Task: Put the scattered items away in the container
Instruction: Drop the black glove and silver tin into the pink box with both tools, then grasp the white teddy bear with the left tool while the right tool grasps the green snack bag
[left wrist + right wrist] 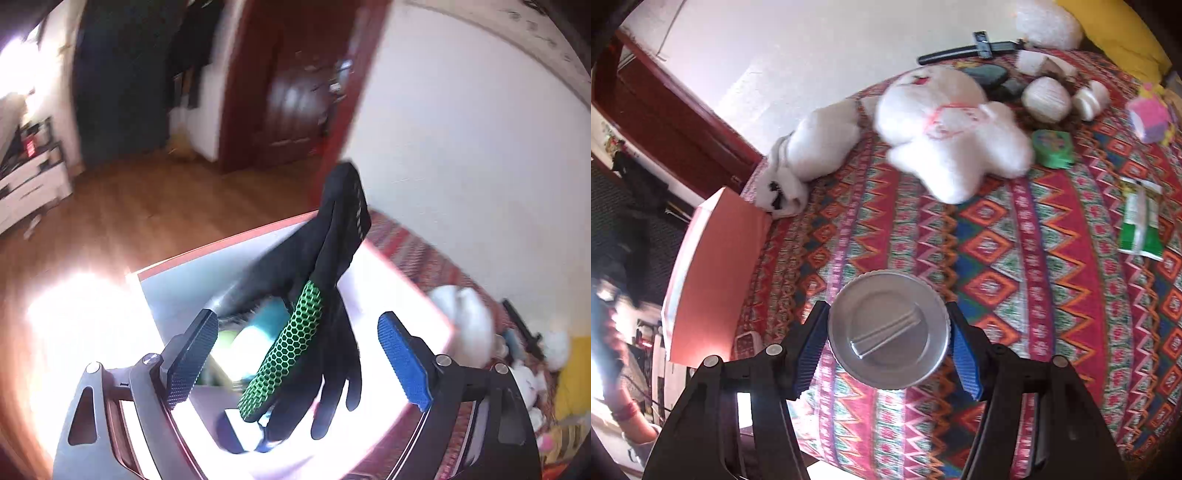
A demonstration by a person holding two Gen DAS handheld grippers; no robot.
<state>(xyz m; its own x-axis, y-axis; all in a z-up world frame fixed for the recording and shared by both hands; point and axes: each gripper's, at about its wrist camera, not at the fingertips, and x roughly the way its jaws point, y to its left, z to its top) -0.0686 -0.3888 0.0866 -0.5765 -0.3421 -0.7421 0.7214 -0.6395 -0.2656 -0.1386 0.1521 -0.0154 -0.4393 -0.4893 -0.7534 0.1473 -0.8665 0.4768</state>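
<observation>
In the left wrist view my left gripper (295,354) is open above a red-rimmed cardboard box (236,243). A black glove with a green honeycomb patch (314,295) hangs in mid-air between the spread fingers, touching neither, over the box. Blurred teal and white items lie inside the box. In the right wrist view my right gripper (886,332) is shut on a round silver metal lid (888,328), held above the patterned bedspread (1034,258). The box's orange side (713,280) stands at the left edge of the bed.
On the bed lie a white plush toy (945,129), white socks (798,162), a green packet (1137,225), a green case (1052,147), white rolls (1045,94), a pink block (1148,114) and a black tool (971,51). A wood floor and a dark door (295,92) lie beyond the box.
</observation>
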